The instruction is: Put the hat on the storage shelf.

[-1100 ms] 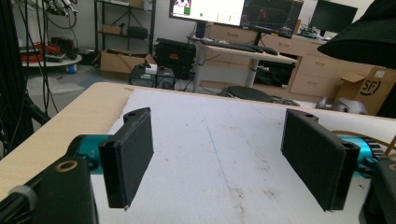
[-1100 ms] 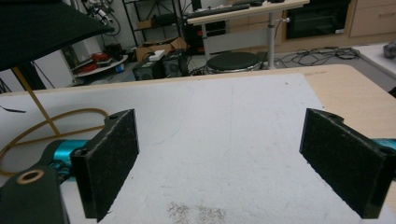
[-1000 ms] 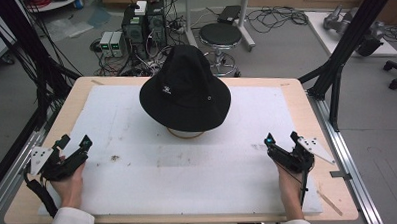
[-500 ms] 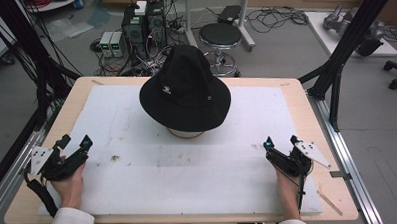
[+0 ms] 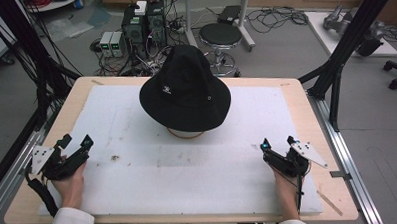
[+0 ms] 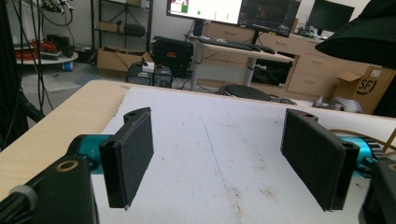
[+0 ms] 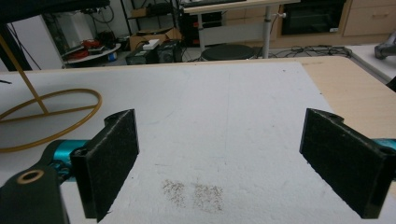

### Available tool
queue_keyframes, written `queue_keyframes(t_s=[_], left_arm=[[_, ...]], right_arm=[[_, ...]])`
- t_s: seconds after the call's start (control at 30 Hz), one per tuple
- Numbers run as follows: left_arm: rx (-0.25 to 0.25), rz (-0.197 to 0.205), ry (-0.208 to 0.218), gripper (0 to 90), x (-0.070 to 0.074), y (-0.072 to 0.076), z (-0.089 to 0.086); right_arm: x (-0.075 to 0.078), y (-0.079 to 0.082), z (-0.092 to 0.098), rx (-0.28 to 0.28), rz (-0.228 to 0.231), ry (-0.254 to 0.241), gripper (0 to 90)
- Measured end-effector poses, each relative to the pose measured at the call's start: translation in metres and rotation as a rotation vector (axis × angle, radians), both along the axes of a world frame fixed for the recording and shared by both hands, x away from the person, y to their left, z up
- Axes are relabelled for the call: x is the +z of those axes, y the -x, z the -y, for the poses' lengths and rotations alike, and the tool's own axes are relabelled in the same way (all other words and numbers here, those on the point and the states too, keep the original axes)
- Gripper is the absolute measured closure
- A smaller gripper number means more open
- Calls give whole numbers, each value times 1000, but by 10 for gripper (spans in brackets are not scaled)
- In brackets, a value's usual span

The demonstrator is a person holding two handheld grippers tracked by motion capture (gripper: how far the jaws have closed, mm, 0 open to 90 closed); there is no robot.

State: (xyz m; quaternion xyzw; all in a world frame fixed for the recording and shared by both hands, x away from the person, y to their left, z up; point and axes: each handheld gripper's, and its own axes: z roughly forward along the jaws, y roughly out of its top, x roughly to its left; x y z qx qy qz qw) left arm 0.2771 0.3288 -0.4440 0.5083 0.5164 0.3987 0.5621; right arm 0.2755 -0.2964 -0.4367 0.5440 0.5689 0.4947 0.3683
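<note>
- Nearest the person, the left gripper (image 5: pixel 72 150) is held low at the left edge of the white mat (image 5: pixel 139 184), with its jaws spread wide apart and nothing between them; in the left gripper view only bare mat is seen between the two black pads (image 6: pixel 128 156).
- The right gripper (image 5: pixel 277 147) is held at the right side of the mat, its jaws likewise wide apart and empty, as is shown in the right gripper view (image 7: pixel 219 163).
- Between and beyond the two grippers, a few dark specks are scattered on the mat.
- Farther off, the black bucket hat (image 5: pixel 184 90) is perched on a thin yellow wire stand (image 5: pixel 185 134), whose ring base (image 7: pixel 51 114) is laid flat on the mat, well apart from both grippers.
- The hat is placed forward and inward of each gripper: ahead and to the right of the left one, ahead and to the left of the right one.
- Neither gripper is judged clearly nearer; the hat is set close to the midline, so a reach from either side, or both, is left open.
- The brim is round, so no long axis is offered.
</note>
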Motion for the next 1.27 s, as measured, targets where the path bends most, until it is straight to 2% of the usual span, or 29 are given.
queue_keyframes(t_s=[0.4,0.5,1.27], left_arm=[[-1,-3,0,256,0,-1,0],[-1,-6,-3,256,0,-1,0],[4,-5,-1,256,-1,-2,0]], right_arm=[[0,0,1,1,-12,-14,108],[0,0,1,6,-11,-3,108],[-1,-1,-1,16,-22,-5,108]])
